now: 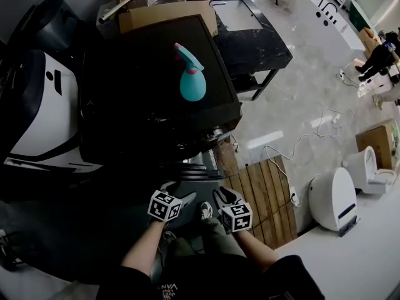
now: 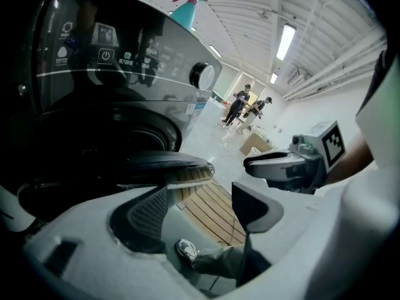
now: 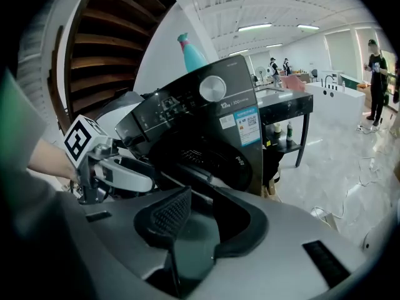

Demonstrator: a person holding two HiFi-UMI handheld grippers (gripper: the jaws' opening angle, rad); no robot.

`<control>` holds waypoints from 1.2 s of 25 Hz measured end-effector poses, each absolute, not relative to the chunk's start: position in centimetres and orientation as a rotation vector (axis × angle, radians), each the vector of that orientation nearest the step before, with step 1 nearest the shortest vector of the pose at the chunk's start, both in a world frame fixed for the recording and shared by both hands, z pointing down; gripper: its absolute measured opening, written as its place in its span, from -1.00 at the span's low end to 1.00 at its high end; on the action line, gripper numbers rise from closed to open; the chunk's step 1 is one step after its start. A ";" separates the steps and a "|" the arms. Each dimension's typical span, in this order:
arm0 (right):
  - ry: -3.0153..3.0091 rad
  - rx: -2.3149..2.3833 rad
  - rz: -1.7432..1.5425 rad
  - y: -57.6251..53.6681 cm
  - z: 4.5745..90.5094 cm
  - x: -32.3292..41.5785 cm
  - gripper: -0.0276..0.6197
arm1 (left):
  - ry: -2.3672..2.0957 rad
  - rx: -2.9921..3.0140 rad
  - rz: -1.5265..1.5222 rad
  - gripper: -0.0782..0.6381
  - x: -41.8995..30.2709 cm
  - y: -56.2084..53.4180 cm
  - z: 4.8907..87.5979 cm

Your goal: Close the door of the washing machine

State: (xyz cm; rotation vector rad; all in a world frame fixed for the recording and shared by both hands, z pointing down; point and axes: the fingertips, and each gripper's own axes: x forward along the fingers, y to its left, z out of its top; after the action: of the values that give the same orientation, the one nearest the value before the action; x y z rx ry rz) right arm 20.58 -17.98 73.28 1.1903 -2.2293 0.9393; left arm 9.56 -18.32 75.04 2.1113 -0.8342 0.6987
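Left gripper (image 2: 200, 212), jaws apart w/ nothing between them, and right gripper (image 3: 201, 222), likewise spread and empty, hang side by side at low height; neither touches anything we can see. Just beyond the tips we see the door (image 2: 153, 162), swung out from the front of the black washing machine (image 1: 156, 99) and edge-on to us, the drum mouth dark behind it; the job isn't begun, in our judgement. A teal spray bottle (image 1: 190, 74) stands upright on the machine's top, a cardboard box (image 1: 165, 11) behind it; slatted wooden boards (image 1: 262, 199) lie on the floor to the right, the person's shoe (image 1: 205, 211) betw. the two grippers.

Risks as we read them: a jaw tip could skid off the door's rounded rim if the push lands off-centre; too soft a shove prob. leaves the latch uncaught and the door ajar; too hard a slam may jolt the cabinet and topple the bottle; a jaw left near the hinge side could get pinched as the door swings in.
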 end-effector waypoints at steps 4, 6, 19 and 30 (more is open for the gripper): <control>-2.190 1.226 0.963 -20.9 75.2 20.2 -0.77 | -0.885 2.105 0.690 0.11 9.7 -20.8 75.1; -2.188 1.240 0.969 -22.4 75.8 19.7 -0.88 | -0.911 2.099 0.676 0.10 9.5 -21.9 75.0; -2.224 1.408 1.178 -30.0 77.9 16.8 -0.91 | -1.022 2.075 0.599 0.07 7.9 -25.8 74.8; -2.255 1.435 1.319 -31.7 78.6 16.0 -0.91 | -1.357 1.965 0.554 -0.52 2.3 -25.4 75.0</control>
State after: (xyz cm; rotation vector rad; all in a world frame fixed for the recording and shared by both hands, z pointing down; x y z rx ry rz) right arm 16.04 -31.70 78.55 1.4351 -2.2550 1.3191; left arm 2.34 -25.39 74.99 1.9648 -1.3566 0.5538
